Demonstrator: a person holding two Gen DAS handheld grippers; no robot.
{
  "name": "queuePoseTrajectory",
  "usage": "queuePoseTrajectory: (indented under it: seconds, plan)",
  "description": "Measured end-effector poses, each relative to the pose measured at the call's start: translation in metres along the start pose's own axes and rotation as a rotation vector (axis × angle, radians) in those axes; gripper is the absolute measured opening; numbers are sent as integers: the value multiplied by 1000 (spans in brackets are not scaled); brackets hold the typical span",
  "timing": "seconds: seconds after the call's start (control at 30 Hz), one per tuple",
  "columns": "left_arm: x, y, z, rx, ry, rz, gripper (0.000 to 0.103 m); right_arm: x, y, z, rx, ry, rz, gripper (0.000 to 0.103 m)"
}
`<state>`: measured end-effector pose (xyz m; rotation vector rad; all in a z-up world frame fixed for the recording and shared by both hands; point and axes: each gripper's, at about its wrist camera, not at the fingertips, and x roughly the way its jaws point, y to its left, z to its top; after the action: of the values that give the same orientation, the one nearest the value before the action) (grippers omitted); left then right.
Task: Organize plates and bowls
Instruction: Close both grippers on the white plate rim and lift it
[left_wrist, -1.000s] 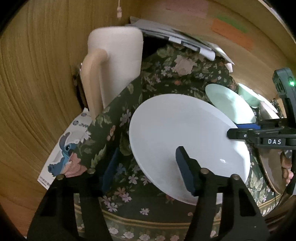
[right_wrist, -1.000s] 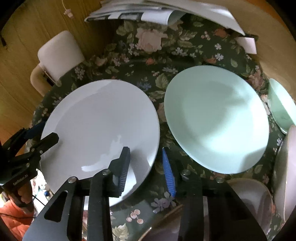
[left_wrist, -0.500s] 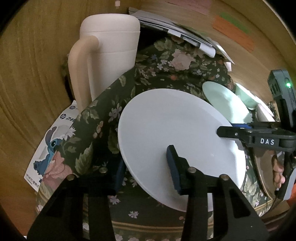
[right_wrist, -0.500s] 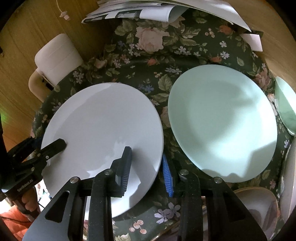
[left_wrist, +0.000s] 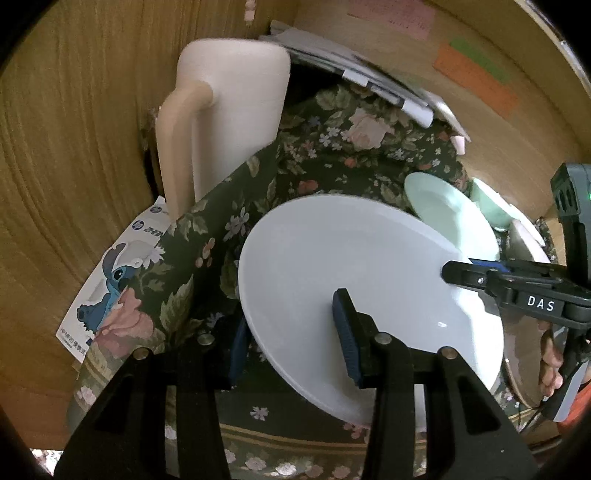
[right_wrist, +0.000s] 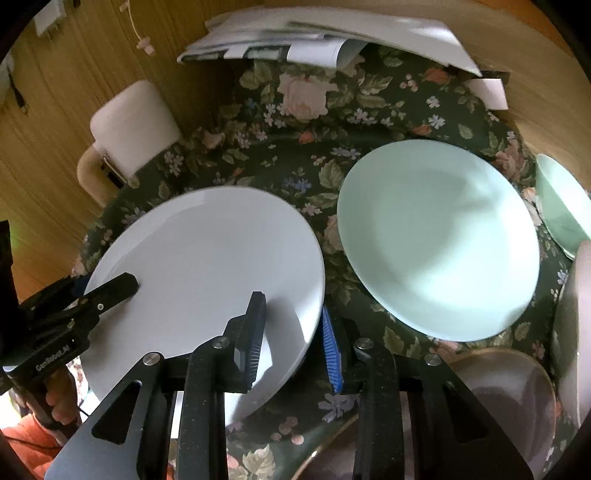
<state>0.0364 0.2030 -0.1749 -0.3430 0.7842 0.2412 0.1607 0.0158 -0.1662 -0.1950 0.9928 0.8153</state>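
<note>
white plate (left_wrist: 354, 280) tilted up off the flowered surface (left_wrist: 332, 147), beside the green plate (right_wrist: 439, 240) | left tongs (left_wrist: 291, 343) closed in since a second ago, now clamped on its rim | right tongs (right_wrist: 293, 339) clamped on opposite rim | labels: "DAS", "GenRobot.AI"

We count two large plates on the floral cloth (right_wrist: 295, 155): one white plate (right_wrist: 207, 266) at left, one pale green plate (right_wrist: 439, 240) at right. One green bowl (right_wrist: 561, 206) at the far right edge. One gold-rimmed dish (right_wrist: 509, 387) at near right. One further pale piece (right_wrist: 580, 332) at the right edge, kind unclear. Two grippers: left gripper (left_wrist: 291, 339), right gripper (right_wrist: 293, 343). One cream chair (left_wrist: 229, 110). One heap of papers (right_wrist: 317, 40) at far side.
</note>
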Motion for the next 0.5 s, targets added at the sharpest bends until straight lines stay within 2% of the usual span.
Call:
queuePoseTrajectory:
  seconds: [0.5]
  plan:
    - [-31,-42,1,59,-70,-50,43,-59,-15,-27,59,-148,-27,27]
